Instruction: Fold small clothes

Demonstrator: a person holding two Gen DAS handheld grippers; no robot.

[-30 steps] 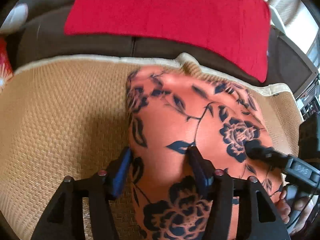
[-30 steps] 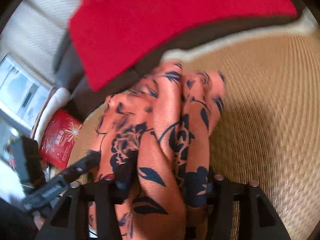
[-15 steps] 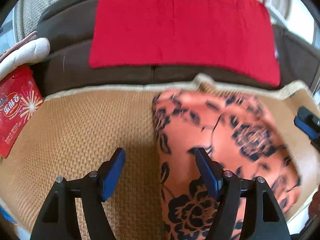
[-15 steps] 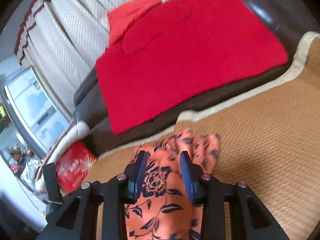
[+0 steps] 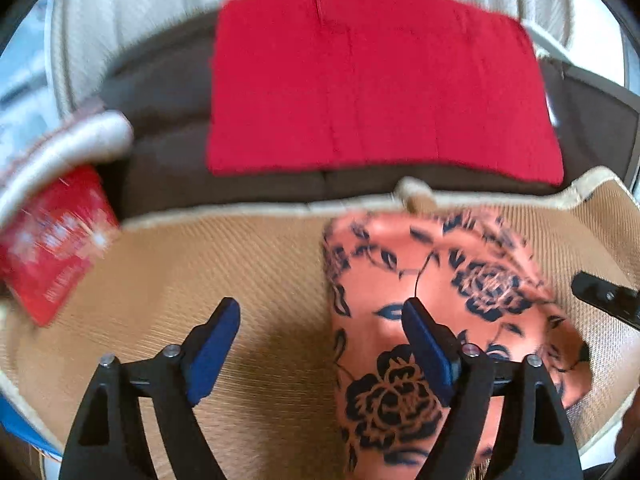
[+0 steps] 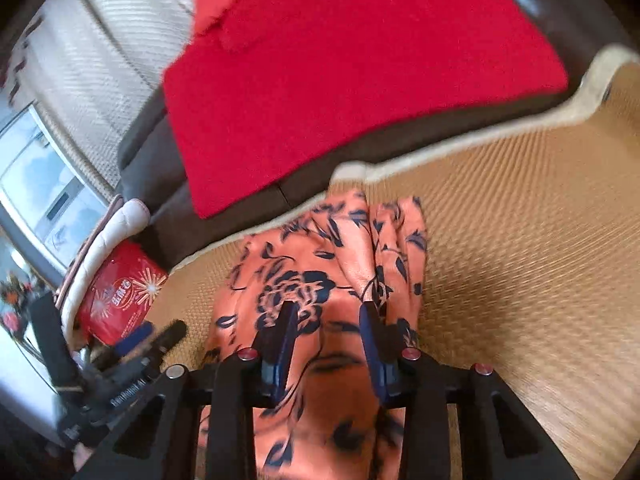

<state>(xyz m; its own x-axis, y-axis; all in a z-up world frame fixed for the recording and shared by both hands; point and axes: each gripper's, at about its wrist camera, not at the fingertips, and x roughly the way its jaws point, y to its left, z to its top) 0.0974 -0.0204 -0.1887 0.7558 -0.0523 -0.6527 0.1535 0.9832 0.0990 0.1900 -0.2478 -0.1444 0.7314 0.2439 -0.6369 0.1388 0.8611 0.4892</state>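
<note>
A brown sofa (image 5: 168,148) fills the back of both views, with a flat red cloth (image 5: 380,88) draped over its backrest. On the seat lies a tan woven mat (image 5: 224,264) with a pale cream border, and this mat carries the work.

The orange flowered garment (image 5: 436,292) lies folded into a thick, narrow bundle on the right half of the mat, its far end touching the mat's back edge near the upturned cream border. In the right wrist view its far end shows several stacked layers and rounded folds. A red snack packet (image 6: 120,292) sits off the mat's left edge, beside a pale cushion (image 6: 116,224).

The left gripper (image 5: 320,320) stands wide open and empty over the mat, its left finger above bare weave and its right finger over the garment's left part. The right gripper (image 6: 326,312) is over the middle of the garment, jaws narrowly parted with cloth seen between them but not pinched.

The cloth looks thin, light and limp, likely smooth enough to slide on itself, so the stacked layers could slip apart if lifted by one ply. A sound hold would take the whole thickness at a folded edge or corner, with one gripper at each end, rather than the loose middle.
</note>
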